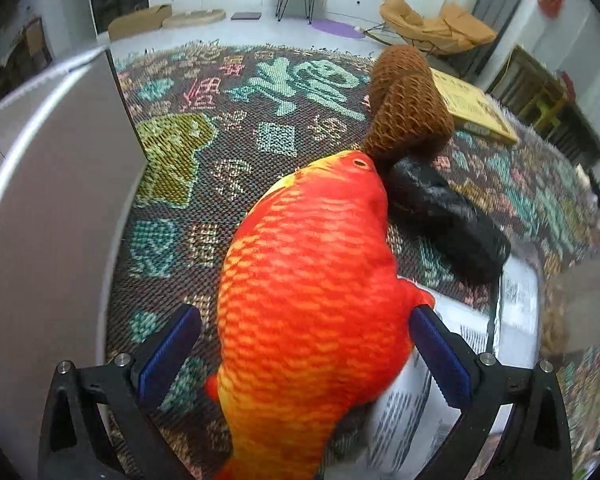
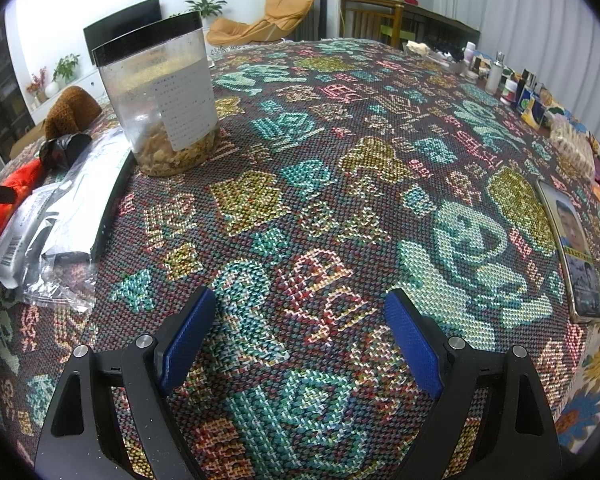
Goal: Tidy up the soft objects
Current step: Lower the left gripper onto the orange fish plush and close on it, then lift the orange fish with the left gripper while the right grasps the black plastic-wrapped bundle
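**A:** Left wrist view — what did the claw do?

**B:** The left gripper [image 1: 304, 344] stood released, its blue pads on either side of the orange-and-red plush fish [image 1: 312, 300]; the right pad looked to touch the flank, the left pad stood apart. The fish lay on the woven patterned tablecloth [image 1: 228, 152], its head against a brown knitted soft toy [image 1: 410, 114] and a black crumpled soft object [image 1: 444, 216]. A white printed plastic pouch [image 1: 416, 412] lay partly under its flank. A grey curved container wall [image 1: 48, 208] filled the left side.

**A:** And the right wrist view?

**B:** The right gripper [image 2: 300, 334] was released, holding nothing, above the cloth [image 2: 340, 184]. The fish [image 2: 18, 182] sat at the far left edge, beside the pouch [image 2: 56, 216], the black object [image 2: 64, 148] and the brown toy [image 2: 70, 110]. A clear black-lidded jar with crumbs [image 2: 162, 96] stood just beside them.
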Motion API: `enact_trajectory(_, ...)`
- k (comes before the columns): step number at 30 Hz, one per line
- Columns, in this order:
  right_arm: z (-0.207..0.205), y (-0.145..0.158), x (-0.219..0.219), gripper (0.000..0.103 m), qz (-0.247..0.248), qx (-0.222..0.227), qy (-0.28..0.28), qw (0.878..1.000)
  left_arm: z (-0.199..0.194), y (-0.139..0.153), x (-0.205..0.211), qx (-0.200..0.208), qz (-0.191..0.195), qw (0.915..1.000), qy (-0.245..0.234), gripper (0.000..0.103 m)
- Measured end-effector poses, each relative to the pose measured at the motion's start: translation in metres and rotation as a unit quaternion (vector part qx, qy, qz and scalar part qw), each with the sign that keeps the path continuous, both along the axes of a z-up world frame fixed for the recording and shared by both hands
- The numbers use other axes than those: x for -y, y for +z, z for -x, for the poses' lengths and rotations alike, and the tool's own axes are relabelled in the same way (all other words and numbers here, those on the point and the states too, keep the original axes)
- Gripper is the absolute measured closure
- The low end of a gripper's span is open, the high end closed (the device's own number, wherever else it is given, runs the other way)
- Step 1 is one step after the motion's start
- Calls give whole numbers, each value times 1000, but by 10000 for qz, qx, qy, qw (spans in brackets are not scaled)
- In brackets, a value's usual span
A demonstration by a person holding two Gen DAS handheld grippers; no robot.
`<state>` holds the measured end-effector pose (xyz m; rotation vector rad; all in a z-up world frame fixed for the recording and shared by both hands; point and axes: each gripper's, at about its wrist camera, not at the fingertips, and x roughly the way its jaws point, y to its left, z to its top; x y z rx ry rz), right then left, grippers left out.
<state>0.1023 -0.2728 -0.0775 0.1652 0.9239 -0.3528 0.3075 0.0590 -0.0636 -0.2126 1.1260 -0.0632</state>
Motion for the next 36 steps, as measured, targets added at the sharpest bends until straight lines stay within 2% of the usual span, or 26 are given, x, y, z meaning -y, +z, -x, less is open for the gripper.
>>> enact_trajectory(1,0,0,0,14,0,0,-1,10000,1,1,-2,42,128,9999,-22,21)
enact_trajectory(2,0,0,0,14,0,1,0,10000,0,2,-3,60,191,9998,-51,46)
enact_trajectory(5,0,0,0,14,-1,0,2,10000,4,17,-8,222,234,9995,-33,58)
enact_trajectory(10,0,0,0,14,0,1,2,10000,31,59,-14,548,342,9979,99,58)
enact_trajectory(15,0,0,0,14,-1,1,3,10000,97,87,0,670,443,9967,-81,58)
enact_trajectory(21,0,0,0,14,-2,1,3,10000,197,65,29,619,319,9967,-406,57)
enact_trajectory(24,0,0,0,14,-1,1,3,10000,230,44,36,580,30,9971,-485,57)
enact_trajectory(26,0,0,0,14,-2,2,3,10000,241,31,38,624,-118,9966,-521,53)
enact_trajectory(28,0,0,0,14,-2,1,4,10000,242,17,41,712,-282,9957,-526,39)
enact_trajectory(30,0,0,0,14,-1,1,4,10000,241,9,43,764,-350,9951,-523,22)
enact_trajectory(32,0,0,0,14,-2,2,4,10000,238,4,44,835,-389,9941,-569,15)
enact_trajectory(34,0,0,0,14,-1,1,4,10000,233,-5,47,791,-472,9932,-709,13)
enact_trajectory(36,0,0,0,14,-3,2,4,10000,230,-12,48,855,-534,9920,-761,5)
